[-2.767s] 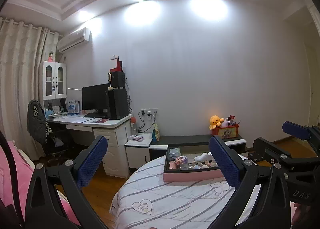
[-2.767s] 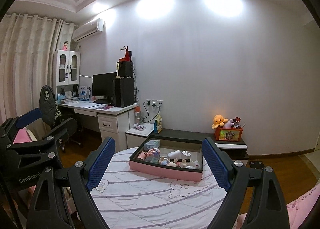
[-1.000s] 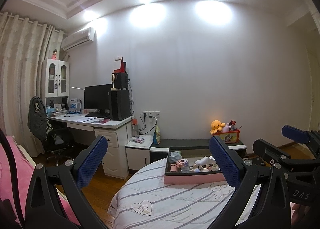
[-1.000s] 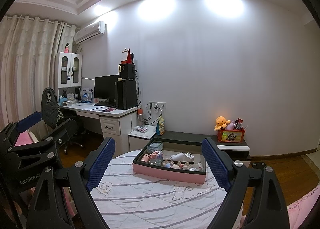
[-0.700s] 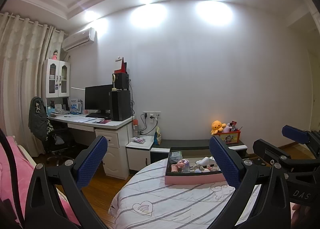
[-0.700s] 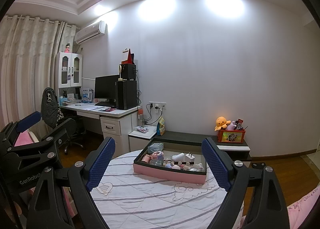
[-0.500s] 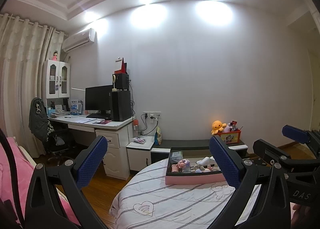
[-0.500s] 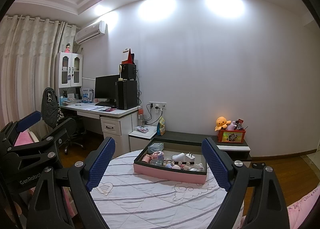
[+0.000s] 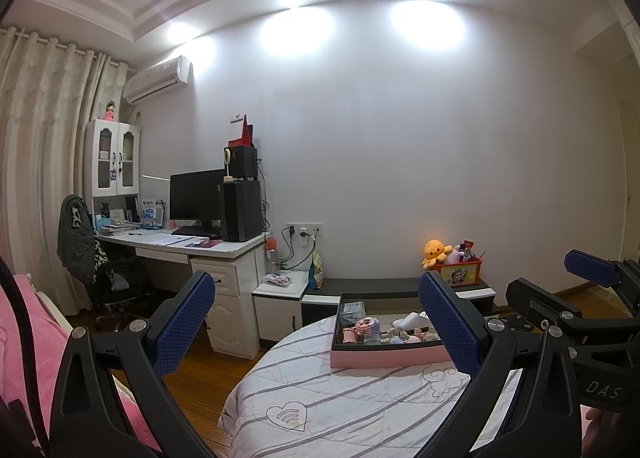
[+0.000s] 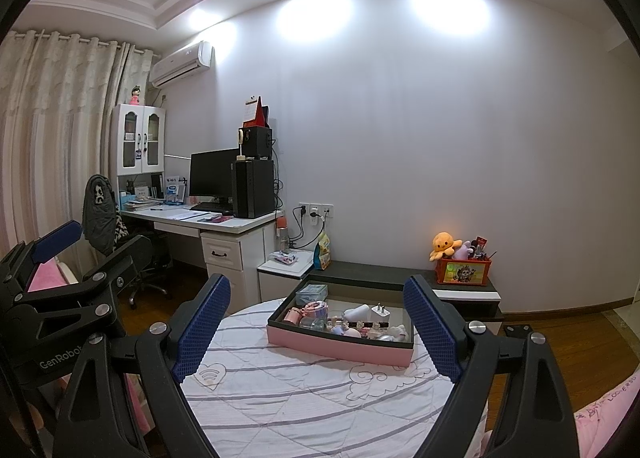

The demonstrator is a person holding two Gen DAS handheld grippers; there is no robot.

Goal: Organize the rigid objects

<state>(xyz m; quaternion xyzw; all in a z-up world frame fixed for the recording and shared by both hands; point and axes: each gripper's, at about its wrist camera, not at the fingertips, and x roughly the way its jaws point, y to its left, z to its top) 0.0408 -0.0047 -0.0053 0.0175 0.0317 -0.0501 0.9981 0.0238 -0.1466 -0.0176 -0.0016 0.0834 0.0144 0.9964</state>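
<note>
A pink box with a black rim (image 10: 340,348) stands at the far side of a round table with a striped white cloth (image 10: 304,406). It holds several small items: a white charger plug (image 10: 380,313), a pink tape roll (image 10: 314,308), a teal case (image 10: 312,290). The box also shows in the left wrist view (image 9: 384,356). My right gripper (image 10: 316,326) is open and empty, well short of the box. My left gripper (image 9: 320,322) is open and empty, held left of the box. The right gripper shows in the left wrist view (image 9: 592,298), and the left gripper in the right wrist view (image 10: 72,258).
A white desk (image 10: 224,226) with monitor and speakers stands at the back left, with a chair (image 10: 116,234) beside it. A low dark cabinet (image 10: 400,274) carries an orange plush (image 10: 444,244) and a red box. Pink bedding (image 9: 24,330) lies at the left.
Both views have risen and tilted slightly, so the table and box sit a little lower and farther in frame. Both grippers stay open and empty.
</note>
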